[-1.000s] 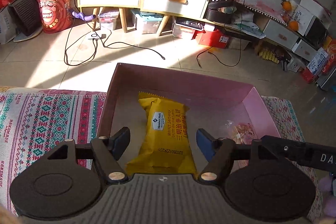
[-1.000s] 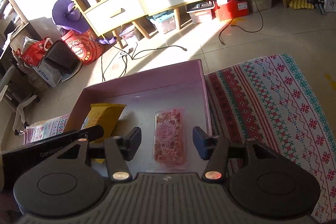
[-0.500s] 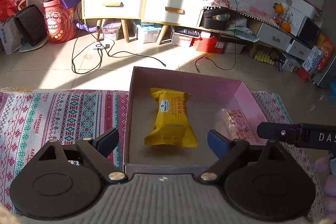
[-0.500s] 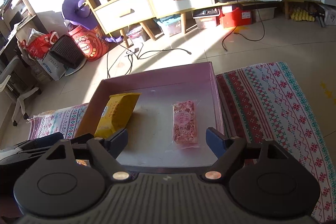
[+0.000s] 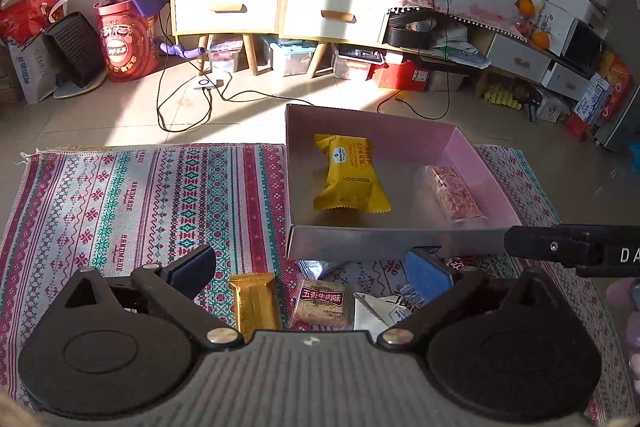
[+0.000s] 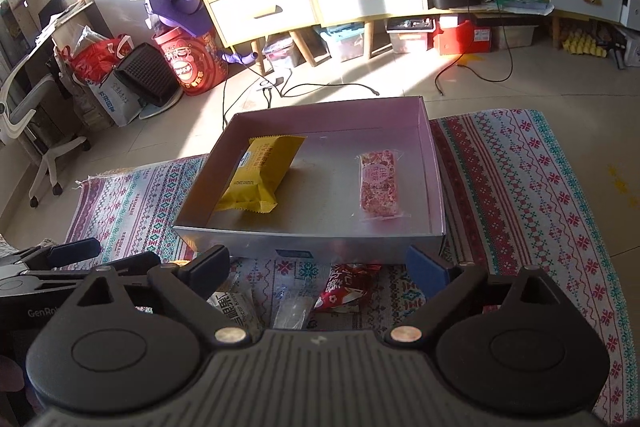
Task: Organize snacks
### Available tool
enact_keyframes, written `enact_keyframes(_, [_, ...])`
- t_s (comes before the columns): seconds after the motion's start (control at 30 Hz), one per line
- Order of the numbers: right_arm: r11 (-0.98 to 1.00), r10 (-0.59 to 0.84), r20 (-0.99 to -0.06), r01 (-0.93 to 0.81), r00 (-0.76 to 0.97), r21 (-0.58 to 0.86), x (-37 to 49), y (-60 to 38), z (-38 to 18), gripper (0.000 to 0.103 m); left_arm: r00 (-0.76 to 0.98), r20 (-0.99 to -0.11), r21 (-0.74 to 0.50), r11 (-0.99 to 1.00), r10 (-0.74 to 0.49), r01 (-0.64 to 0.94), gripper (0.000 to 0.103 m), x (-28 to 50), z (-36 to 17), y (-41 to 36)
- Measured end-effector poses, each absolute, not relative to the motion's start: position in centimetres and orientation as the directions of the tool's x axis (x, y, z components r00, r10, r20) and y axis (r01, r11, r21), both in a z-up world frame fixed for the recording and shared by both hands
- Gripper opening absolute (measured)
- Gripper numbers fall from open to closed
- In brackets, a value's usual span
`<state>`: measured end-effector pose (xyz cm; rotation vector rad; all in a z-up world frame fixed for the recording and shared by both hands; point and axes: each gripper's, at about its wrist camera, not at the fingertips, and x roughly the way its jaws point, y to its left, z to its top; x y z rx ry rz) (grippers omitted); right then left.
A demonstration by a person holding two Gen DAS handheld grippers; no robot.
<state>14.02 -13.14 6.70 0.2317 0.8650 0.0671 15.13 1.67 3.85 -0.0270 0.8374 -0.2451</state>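
A pink box on the patterned cloth holds a yellow snack pack and a pink clear-wrapped bar. My left gripper is open and empty, just in front of the box, above a gold bar, a brown beef-flavour pack and a silver-white pack. My right gripper is open and empty above a red pack, a clear wrapper and a white pack.
The patterned cloth extends to both sides of the box. Beyond it lie tiled floor with cables, a shelf cabinet with drawers, a red drum and storage boxes.
Both grippers have pulled back out of the box and opened wider. The yellow pack and pink bar stay in the box. Loose snacks in front of the box have come into view.
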Motion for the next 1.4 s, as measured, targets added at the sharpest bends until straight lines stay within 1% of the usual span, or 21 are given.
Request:
enact_keyframes(0.2, [0.979,0.141,-0.751,0.022,0.646,0.202,11.6,-12.5,6.5,0.096,0.628,-0.748,-0.100,0.972,-0.215,0.213,0.103,12.6,3.9,2.4])
enact_keyframes(0.37, [0.982,0.143,-0.753,0.004,0.642,0.190,10.2,-12.1,6.1,0.097,0.619,-0.753,-0.126,0.972,-0.223,0.197,0.103,10.4,3.4,3.8])
enact_keyframes(0.47, [0.983,0.149,-0.752,-0.013,0.642,0.184,9.2,-11.7,5.8,0.098,0.613,-0.756,-0.141,0.972,-0.228,0.188,0.103,9.4,2.8,4.7])
enact_keyframes(0.63, [0.987,0.144,-0.741,-0.039,0.655,0.158,7.9,-11.0,5.0,0.100,0.628,-0.750,-0.117,0.976,-0.209,0.184,0.103,7.8,2.0,6.0])
enact_keyframes(0.83, [0.987,0.161,-0.738,-0.099,0.656,0.127,6.6,-10.0,4.1,0.100,0.622,-0.756,-0.127,0.978,-0.203,0.166,0.103,6.5,0.6,8.0])
enact_keyframes(1.17, [0.979,0.192,-0.709,-0.180,0.679,0.093,4.4,-8.7,3.2,0.101,0.636,-0.745,-0.140,0.979,-0.202,0.147,0.103,4.6,-2.0,11.1])
enact_keyframes(1.27, [0.974,0.201,-0.714,-0.214,0.670,0.073,4.0,-8.2,2.6,0.101,0.637,-0.744,-0.126,0.979,-0.202,0.163,0.103,4.5,-2.9,11.6])
enact_keyframes(1.4, [0.967,0.207,-0.726,-0.251,0.655,0.049,3.7,-7.3,1.9,0.101,0.674,-0.716,-0.033,0.974,-0.179,0.224,0.103,4.8,-3.5,11.5])
